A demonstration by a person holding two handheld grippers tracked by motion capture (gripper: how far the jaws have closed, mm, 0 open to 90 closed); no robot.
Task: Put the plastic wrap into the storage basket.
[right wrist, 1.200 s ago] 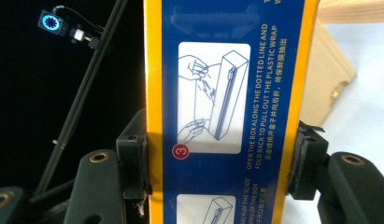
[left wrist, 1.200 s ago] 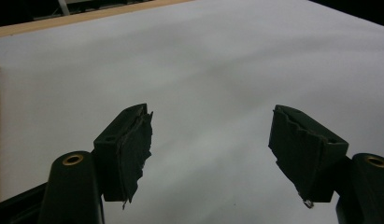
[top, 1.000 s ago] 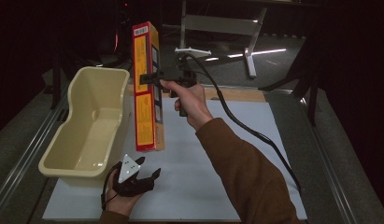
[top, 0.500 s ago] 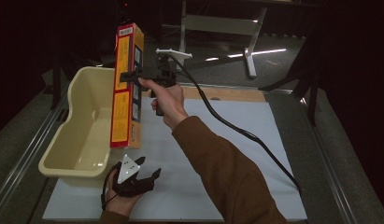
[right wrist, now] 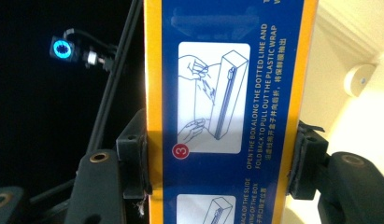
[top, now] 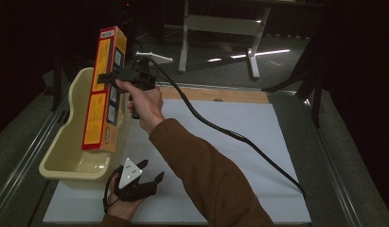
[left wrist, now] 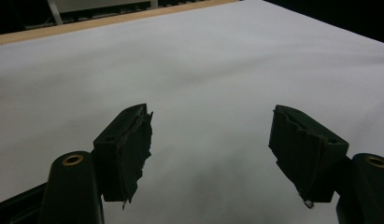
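1. Firstly, at the left edge of the white mat (top: 239, 142) that covers the tabletop stands a cream plastic tub (top: 69, 156), long and open on top. Its far end reaches toward the back-left corner of the mat, and its near end comes close to the front-left corner.
2. Over this tub, a tall box of plastic wrap (top: 104, 90) is held upright, red and yellow on its long face and blue on the narrow side. Its lower end is inside the mouth of the tub, at or below the rim; I cannot tell if it touches the bottom. The visible part of the tub's floor holds nothing else.
3. Near the front edge of the mat, just beside the near end of the tub, the left gripper (top: 149, 182) rests low in the person's hand. Its jaws are spread wide over the bare mat, with nothing between them (left wrist: 210, 154).
4. The right gripper (top: 107, 78) is raised above the back-left part of the mat. Its jaws pinch the box by its two narrow yellow edges (right wrist: 222, 154), around the middle of its height, on the printed opening instructions.
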